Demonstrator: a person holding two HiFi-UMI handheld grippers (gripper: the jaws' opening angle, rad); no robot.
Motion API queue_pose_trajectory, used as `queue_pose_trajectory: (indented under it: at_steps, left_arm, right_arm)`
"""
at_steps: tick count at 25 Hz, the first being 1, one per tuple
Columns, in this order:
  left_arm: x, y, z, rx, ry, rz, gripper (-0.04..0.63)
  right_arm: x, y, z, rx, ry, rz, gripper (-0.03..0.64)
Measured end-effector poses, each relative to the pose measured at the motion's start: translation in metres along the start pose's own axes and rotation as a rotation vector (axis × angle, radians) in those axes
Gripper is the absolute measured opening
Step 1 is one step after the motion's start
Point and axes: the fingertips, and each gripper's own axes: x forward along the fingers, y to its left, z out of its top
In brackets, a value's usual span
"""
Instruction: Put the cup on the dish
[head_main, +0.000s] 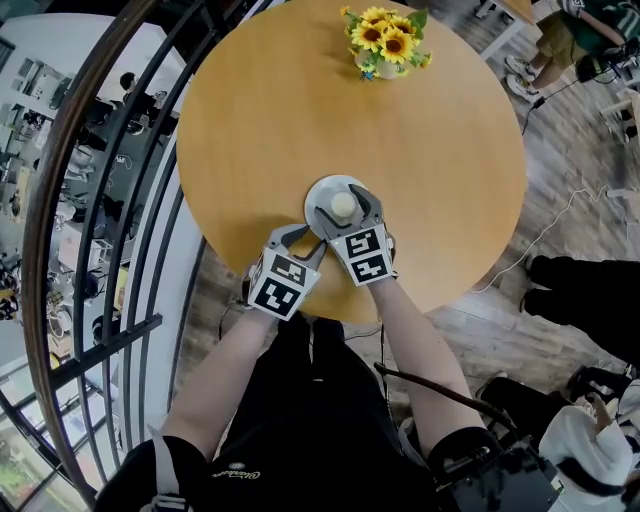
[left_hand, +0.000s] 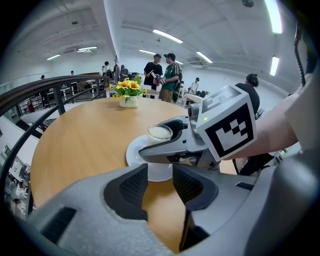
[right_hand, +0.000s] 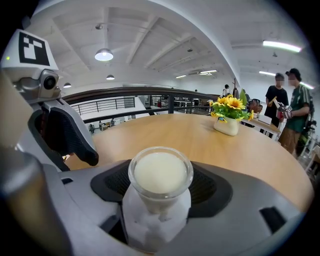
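A round glass cup (right_hand: 160, 175), milky white inside, was seen on the white dish (head_main: 322, 189) on the round wooden bench (head_main: 300, 100), mid-frame. The right claw (head_main: 347, 200), tilted downward, was held spread around it. The left claw (left_hand: 160, 185) was held spread and empty beside the dish.

head view steeply down; gripper views low; all share cup (head_main: 343, 206)

Left gripper (left_hand: 160, 176) and right gripper (right_hand: 160, 180) side by side, angled down, jaws apart
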Motion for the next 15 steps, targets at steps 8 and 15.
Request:
queue_pose_trajectory:
  at_steps: [8,15]
  left_arm:
    - [-0.001,-0.002,0.002,0.005,0.007,-0.004,0.158]
    - [-0.009,-0.005,0.012,0.027,-0.003,-0.002,0.158]
  right_arm:
    - [-0.003,-0.005,0.001,0.025,0.005,0.002,0.313]
    - [-0.013,-0.004,0.002,0.05,0.015,0.002,0.313]
